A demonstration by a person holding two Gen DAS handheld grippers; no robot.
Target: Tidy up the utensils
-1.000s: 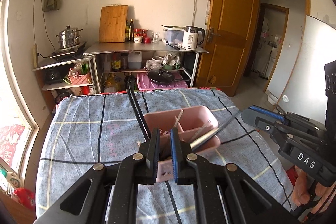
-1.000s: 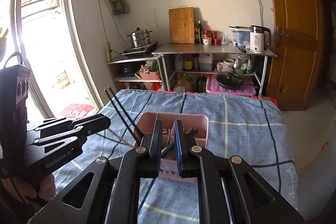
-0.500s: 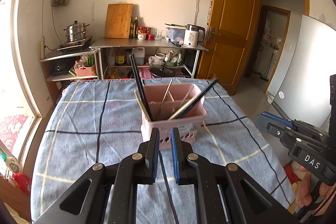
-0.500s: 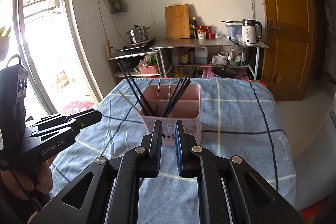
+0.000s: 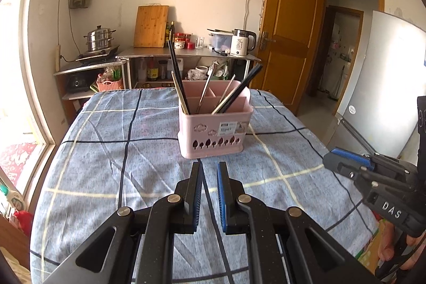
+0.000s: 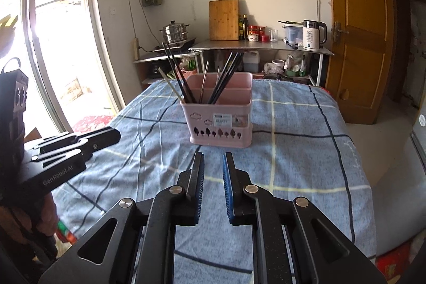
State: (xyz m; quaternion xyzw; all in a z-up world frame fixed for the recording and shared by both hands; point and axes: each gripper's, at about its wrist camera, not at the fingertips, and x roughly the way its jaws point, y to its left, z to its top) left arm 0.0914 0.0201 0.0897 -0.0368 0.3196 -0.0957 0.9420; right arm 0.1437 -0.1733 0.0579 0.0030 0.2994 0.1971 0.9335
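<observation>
Ahead of both tools: thin, stiff, slick chopsticks [image 5: 177,81] upright in light pink caddy [image 5: 215,129]. Best pinched near tops. Left tool [image 5: 210,172] nearly shut, empty; right tool [image 6: 213,164] opening, empty.

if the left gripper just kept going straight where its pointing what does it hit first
Probably the blue checked tablecloth just short of the pink utensil basket, since the left gripper points downward; depth is hard to judge, so it might reach the basket's front wall.
</observation>
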